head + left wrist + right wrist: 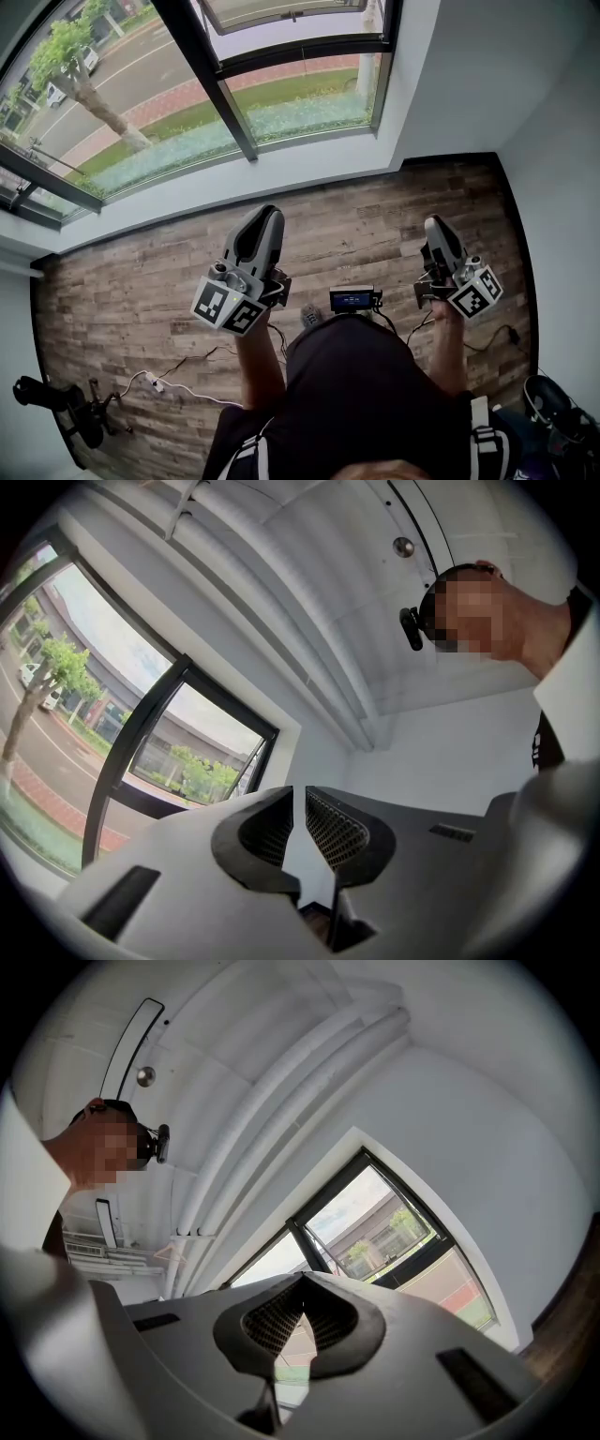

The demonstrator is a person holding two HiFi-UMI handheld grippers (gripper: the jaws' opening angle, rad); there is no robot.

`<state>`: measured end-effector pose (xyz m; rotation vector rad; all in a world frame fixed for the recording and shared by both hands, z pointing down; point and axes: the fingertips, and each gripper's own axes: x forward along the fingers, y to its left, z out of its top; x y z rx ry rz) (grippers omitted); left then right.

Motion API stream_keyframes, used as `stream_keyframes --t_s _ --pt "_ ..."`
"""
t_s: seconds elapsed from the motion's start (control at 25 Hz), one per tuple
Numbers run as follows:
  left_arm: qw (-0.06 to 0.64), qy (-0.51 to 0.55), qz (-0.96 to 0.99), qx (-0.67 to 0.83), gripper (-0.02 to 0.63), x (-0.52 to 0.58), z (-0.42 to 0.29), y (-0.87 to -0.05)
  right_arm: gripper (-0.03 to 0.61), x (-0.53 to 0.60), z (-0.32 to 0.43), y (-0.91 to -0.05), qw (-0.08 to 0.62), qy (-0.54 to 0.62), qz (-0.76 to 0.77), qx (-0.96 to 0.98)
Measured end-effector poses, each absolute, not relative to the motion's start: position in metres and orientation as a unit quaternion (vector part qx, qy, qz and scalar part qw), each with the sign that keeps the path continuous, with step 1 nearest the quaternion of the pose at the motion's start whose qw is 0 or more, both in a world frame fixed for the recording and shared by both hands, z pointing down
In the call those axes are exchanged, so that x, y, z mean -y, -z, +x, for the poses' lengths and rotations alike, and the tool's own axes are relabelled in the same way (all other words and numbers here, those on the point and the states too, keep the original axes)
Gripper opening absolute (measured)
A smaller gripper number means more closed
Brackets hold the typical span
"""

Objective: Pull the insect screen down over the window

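Hovering above wooden floor (pixel 141 300), aimed toward window (pixel 281 103), well apart from it. Left gripper (pixel 266 216): jaws barely parted, thin slit, nothing between. Right gripper (pixel 437 225): jaws clenched tip to tip, empty. Window ahead of jaws; insect screen not discernible.

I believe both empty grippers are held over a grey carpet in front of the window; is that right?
Not quite: the head view shows wood-plank floor, not carpet. The empty left gripper and right gripper are held over it in front of the window.
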<state>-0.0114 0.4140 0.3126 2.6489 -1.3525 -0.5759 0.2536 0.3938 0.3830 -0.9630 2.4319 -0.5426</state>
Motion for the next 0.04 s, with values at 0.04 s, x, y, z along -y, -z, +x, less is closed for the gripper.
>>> stream_keyframes --t_s 0.04 --pt "0.056 0.19 0.872 0.447 0.032 -0.4138 -0.011 -0.3128 0.009 -0.3932 0.2539 -0.383 0.233 0.197 -0.349 -0.886"
